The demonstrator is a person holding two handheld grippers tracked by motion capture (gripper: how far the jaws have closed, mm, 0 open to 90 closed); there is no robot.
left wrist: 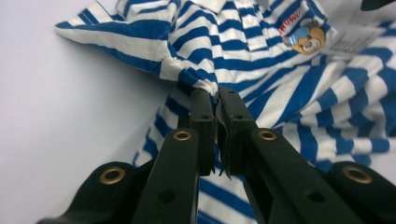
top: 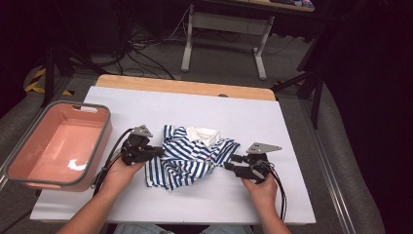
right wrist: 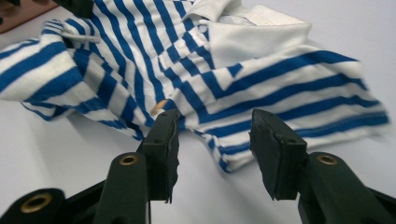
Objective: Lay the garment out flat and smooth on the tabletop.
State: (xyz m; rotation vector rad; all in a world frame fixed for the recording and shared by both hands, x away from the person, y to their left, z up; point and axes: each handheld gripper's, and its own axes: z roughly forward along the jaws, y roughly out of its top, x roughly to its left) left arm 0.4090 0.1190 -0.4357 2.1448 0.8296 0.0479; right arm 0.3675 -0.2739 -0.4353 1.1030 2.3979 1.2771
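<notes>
A blue-and-white striped shirt with a white collar lies crumpled in the middle of the white table. My left gripper is at the shirt's left edge. In the left gripper view it is shut on a bunched fold of the shirt, near a small bear badge. My right gripper is at the shirt's right side. In the right gripper view its jaws stand apart over the hem of the shirt, and the pads do not press on the cloth.
A pink bin with a grey rim stands at the table's left edge. Bare table surface lies behind and in front of the shirt. A wooden strip runs along the far edge, with desk legs and cables on the floor beyond.
</notes>
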